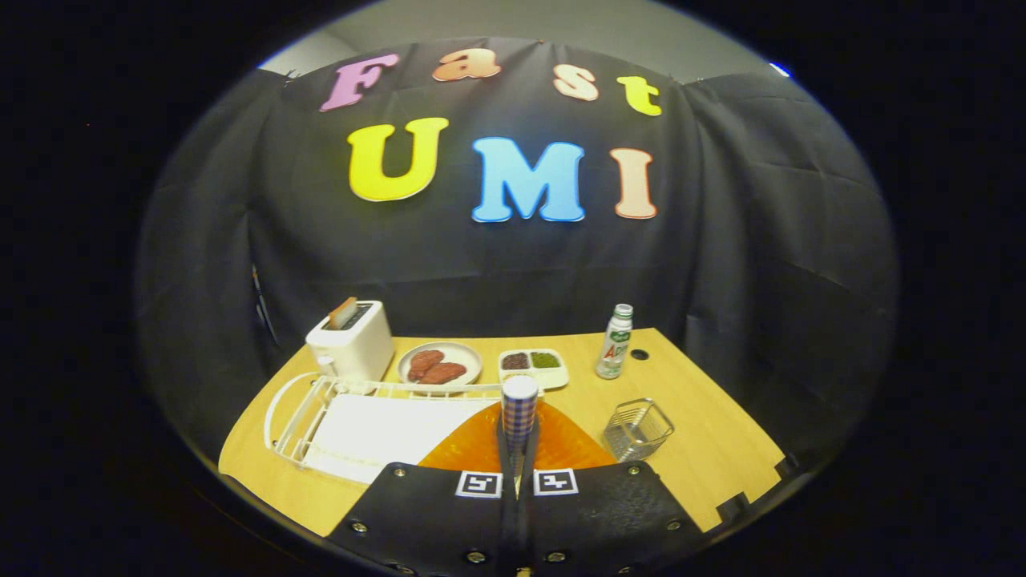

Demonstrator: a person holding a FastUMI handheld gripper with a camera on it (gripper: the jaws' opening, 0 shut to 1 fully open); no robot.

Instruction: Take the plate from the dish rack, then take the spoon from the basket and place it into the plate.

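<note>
My gripper [519, 458] is shut on the spoon [519, 409], whose blue-checked handle with a white end stands up from between the fingers. The spoon's bowl is hidden behind the fingers. Just beyond and under the fingers, the orange plate [571, 449] lies flat on the wooden table, beside the white wire dish rack [298, 417] on its left. The small wire basket [637, 429] stands to the right of the plate, and nothing shows inside it.
Along the back of the table [705, 457] stand a white toaster [353, 340], a white plate with reddish food [439, 362], a small two-part dish [533, 367] and a white bottle [615, 342]. A white mat [377, 433] lies in the rack.
</note>
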